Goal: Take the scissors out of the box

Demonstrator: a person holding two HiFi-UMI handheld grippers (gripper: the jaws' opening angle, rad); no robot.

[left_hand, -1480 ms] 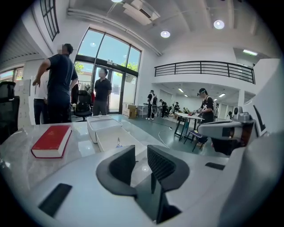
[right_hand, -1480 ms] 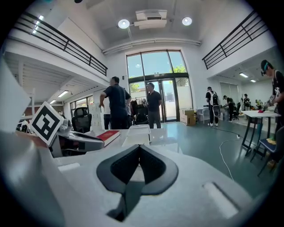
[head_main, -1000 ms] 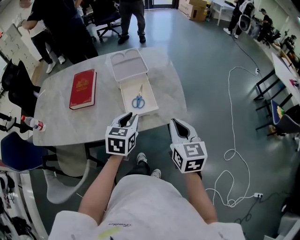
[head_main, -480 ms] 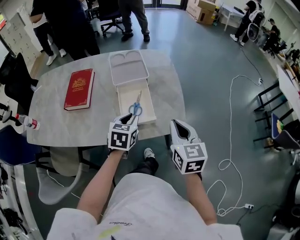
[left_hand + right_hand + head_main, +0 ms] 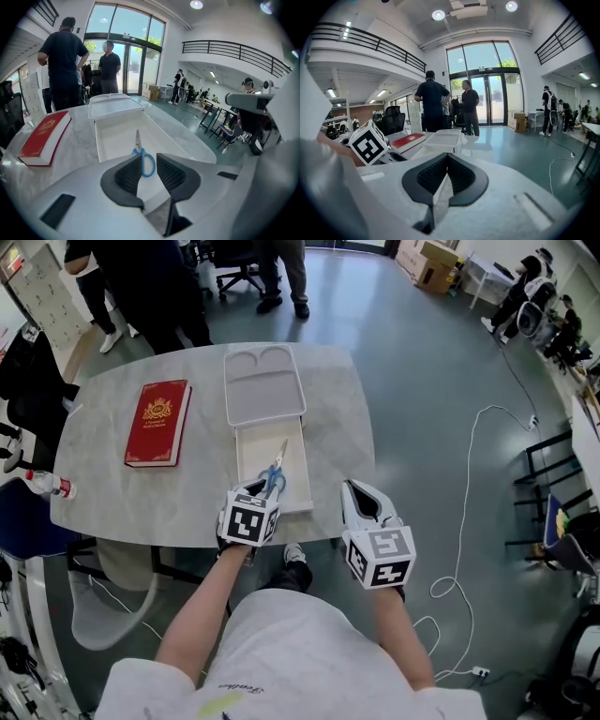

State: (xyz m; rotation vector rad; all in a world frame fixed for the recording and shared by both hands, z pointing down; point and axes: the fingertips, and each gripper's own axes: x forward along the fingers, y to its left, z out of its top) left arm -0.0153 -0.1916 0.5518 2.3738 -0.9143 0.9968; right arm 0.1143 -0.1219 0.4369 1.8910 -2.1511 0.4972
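Blue-handled scissors (image 5: 274, 476) lie inside the white shallow open box (image 5: 246, 442), centre of head view, not lifted yet. Left gripper (image 5: 261, 491) is at the box's lower end with its jaws spreading. The handle loop shows between them, pads not on it. Right gripper (image 5: 362, 495), lower right of the box, has jaws pressed together, empty. Grasp and lift-out remain.

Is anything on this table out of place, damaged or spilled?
Nothing stands out. The scissors lie flat inside the open box, its lid lies flat on the table beyond it, and the red book lies closed beside the box.
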